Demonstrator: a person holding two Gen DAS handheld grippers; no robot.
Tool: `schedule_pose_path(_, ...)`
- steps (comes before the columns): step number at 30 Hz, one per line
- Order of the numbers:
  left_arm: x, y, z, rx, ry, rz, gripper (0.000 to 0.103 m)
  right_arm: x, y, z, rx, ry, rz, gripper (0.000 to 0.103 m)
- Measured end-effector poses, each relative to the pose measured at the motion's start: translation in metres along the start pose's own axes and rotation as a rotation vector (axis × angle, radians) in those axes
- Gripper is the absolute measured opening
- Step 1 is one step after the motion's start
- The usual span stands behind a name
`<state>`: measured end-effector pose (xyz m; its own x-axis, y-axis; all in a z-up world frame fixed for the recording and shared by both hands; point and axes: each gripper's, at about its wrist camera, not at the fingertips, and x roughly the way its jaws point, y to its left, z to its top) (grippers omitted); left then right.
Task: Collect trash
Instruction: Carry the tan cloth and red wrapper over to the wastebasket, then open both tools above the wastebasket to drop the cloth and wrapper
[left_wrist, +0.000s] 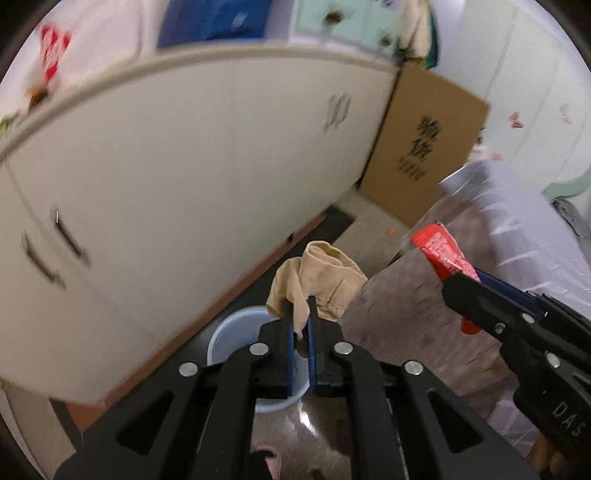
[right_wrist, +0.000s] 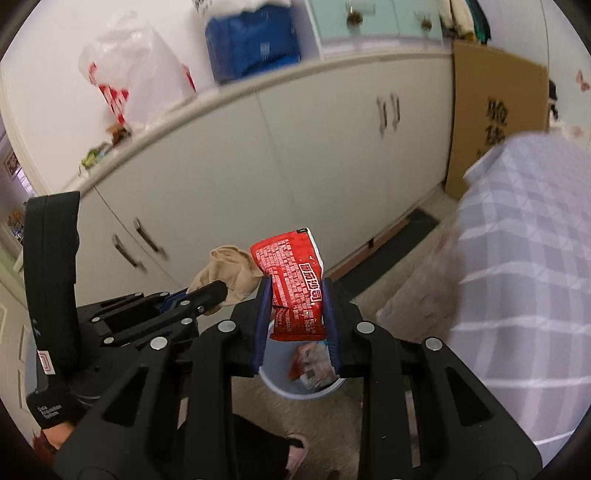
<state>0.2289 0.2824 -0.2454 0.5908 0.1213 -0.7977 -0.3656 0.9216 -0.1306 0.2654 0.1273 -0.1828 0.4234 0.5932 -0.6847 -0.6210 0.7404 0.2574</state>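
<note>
Above the pale blue bin (right_wrist: 295, 389) on the floor, my left gripper (left_wrist: 301, 314) pinches a beige cloth (left_wrist: 325, 280) and my right gripper (right_wrist: 297, 295) clamps a red wrapper (right_wrist: 291, 273). Released off-centre, either could miss the bin's small mouth.

— What do we count?
— One bin (right_wrist: 301, 387), one red wrapper (right_wrist: 295, 284) held, another inside (right_wrist: 312, 365); one beige cloth (left_wrist: 321, 284).
— Far side?
— One cardboard box (left_wrist: 424, 147), two bags: white (right_wrist: 129, 81), blue (right_wrist: 255, 40).
</note>
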Motion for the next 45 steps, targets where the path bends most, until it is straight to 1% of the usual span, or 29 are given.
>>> schedule_pose_path(1, 0.008, 0.006, -0.005, -0.008, 0.023, 0.001, 0.006, 0.01, 0.003, -0.006, 0.0, 0.016, -0.003, 0.026)
schedule_pose_path(3, 0.032, 0.019, -0.02, -0.019, 0.081, 0.036, 0.006, 0.033, 0.004, -0.021, 0.013, 0.059, -0.015, 0.026)
schedule_pose_path(4, 0.038, 0.022, -0.024, -0.02, 0.097, 0.043, 0.006, 0.041, 0.005, -0.027, 0.015, 0.074, -0.02, 0.026)
schedule_pose_path(6, 0.064, 0.03, -0.034, -0.034, 0.162, 0.044, 0.006, 0.063, 0.002, -0.042, 0.026, 0.113, -0.035, 0.026)
schedule_pose_path(9, 0.096, 0.041, -0.044, -0.06, 0.232, 0.051, 0.006, 0.089, -0.004, -0.059, 0.05, 0.156, -0.059, 0.026)
schedule_pose_path(12, 0.118, 0.047, -0.047, -0.076, 0.271, 0.062, 0.006, 0.112, -0.008, -0.071, 0.086, 0.186, -0.07, 0.026)
schedule_pose_path(16, 0.137, 0.054, -0.046, -0.084, 0.299, 0.07, 0.007, 0.132, -0.013, -0.078, 0.12, 0.198, -0.075, 0.026)
schedule_pose_path(18, 0.145, 0.053, -0.044, -0.089, 0.3, 0.072, 0.007, 0.141, -0.014, -0.079, 0.135, 0.198, -0.073, 0.026)
schedule_pose_path(19, 0.149, 0.054, -0.042, -0.092, 0.301, 0.075, 0.009, 0.144, -0.014, -0.079, 0.14, 0.199, -0.071, 0.026)
schedule_pose_path(20, 0.154, 0.055, -0.04, -0.099, 0.308, 0.079, 0.012, 0.148, -0.015, -0.079, 0.151, 0.2, -0.066, 0.026)
schedule_pose_path(21, 0.157, 0.056, -0.039, -0.104, 0.315, 0.082, 0.029, 0.151, -0.018, -0.08, 0.159, 0.203, -0.063, 0.026)
schedule_pose_path(22, 0.158, 0.057, -0.04, -0.109, 0.322, 0.09, 0.057, 0.155, -0.019, -0.08, 0.167, 0.207, -0.06, 0.027)
schedule_pose_path(23, 0.159, 0.058, -0.04, -0.12, 0.325, 0.097, 0.065, 0.157, -0.019, -0.082, 0.172, 0.21, -0.057, 0.027)
schedule_pose_path(24, 0.159, 0.059, -0.041, -0.126, 0.319, 0.094, 0.067, 0.16, -0.02, -0.084, 0.178, 0.215, -0.054, 0.027)
schedule_pose_path(34, 0.158, 0.069, -0.056, -0.158, 0.338, 0.087, 0.068, 0.178, -0.028, -0.098, 0.185, 0.244, -0.039, 0.027)
schedule_pose_path(40, 0.15, 0.078, -0.057, -0.174, 0.32, 0.102, 0.068, 0.186, -0.025, -0.102, 0.184, 0.243, -0.03, 0.027)
schedule_pose_path(42, 0.146, 0.082, -0.055, -0.177, 0.309, 0.105, 0.072, 0.186, -0.022, -0.1, 0.18, 0.236, -0.024, 0.027)
schedule_pose_path(45, 0.138, 0.088, -0.054, -0.192, 0.289, 0.115, 0.072, 0.185, -0.019, -0.095, 0.173, 0.215, -0.013, 0.027)
